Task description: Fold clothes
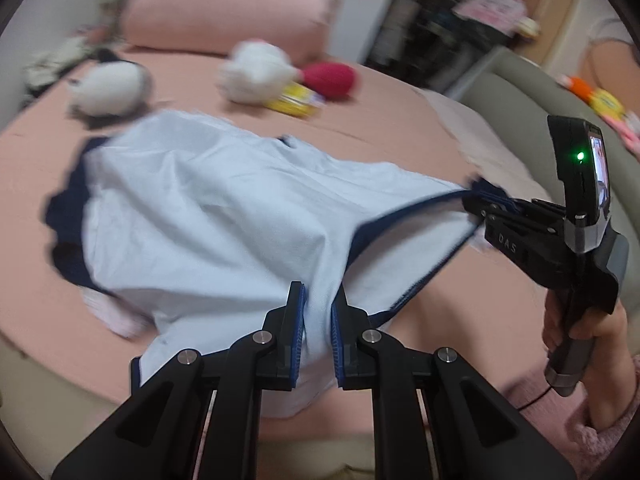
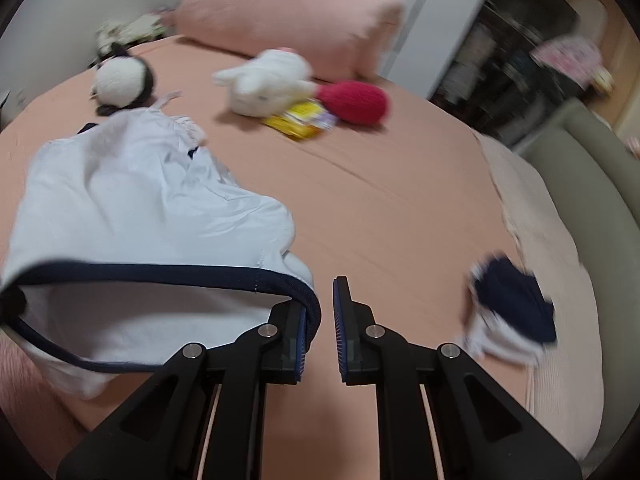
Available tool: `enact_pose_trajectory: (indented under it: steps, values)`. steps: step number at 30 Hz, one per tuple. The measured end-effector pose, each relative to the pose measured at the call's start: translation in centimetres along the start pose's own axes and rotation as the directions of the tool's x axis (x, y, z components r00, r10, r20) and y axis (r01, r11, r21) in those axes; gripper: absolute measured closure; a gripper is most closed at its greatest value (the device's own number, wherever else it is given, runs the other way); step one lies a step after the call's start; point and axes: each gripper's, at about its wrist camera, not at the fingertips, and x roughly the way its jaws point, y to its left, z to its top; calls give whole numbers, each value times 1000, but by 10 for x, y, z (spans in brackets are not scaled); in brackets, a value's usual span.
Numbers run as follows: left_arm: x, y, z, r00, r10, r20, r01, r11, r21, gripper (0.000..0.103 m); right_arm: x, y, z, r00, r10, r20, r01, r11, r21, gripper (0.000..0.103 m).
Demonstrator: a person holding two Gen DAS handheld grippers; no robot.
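A light blue garment with navy trim (image 1: 208,208) lies spread over the pink bed (image 1: 380,136). My left gripper (image 1: 319,292) has its jaws a little apart with the garment's near hem bunched between them. My right gripper (image 1: 476,200) is at the garment's navy edge on the right. In the right wrist view the right gripper (image 2: 322,304) stands open, with the navy hem (image 2: 160,272) draped over its left finger (image 2: 298,332) and nothing between the pads. The garment (image 2: 132,196) stretches away to the left.
A pink pillow (image 2: 296,12), a black-and-white plush (image 2: 120,80), a white plush (image 2: 268,80), a red plush (image 2: 356,100) and a yellow packet (image 2: 300,120) lie at the bed's far side. A dark blue and white cloth (image 2: 512,308) lies at the right edge. A grey sofa (image 1: 516,108) stands beyond.
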Motion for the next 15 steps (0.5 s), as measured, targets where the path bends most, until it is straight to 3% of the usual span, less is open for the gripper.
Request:
enact_pose_trajectory:
  steps: [4,7,9,12,15]
  values:
    - [16,-56,-28,989,-128,-78,135,987,84,90,-44,-65,-58,999,-33,-32,35,997,75,92]
    - [27,-80,-39,982,-156,-107,166,982,91,90,-65,-99,-98,995,-59,-75,68,991,119,92]
    - [34,-84,-44,980,-158,-119,166,985,55,90,-72,-114,-120,994,-19,-111,35,989,146,92]
    - [44,-84,-55,984,-106,-142,109,994,9,88,-65,-118,-144,988,45,-148,-23,989,148,88]
    - [46,-79,-61,986,-70,-152,63,997,-54,73,-48,-112,-158,978,93,-184,-69,988,137,81]
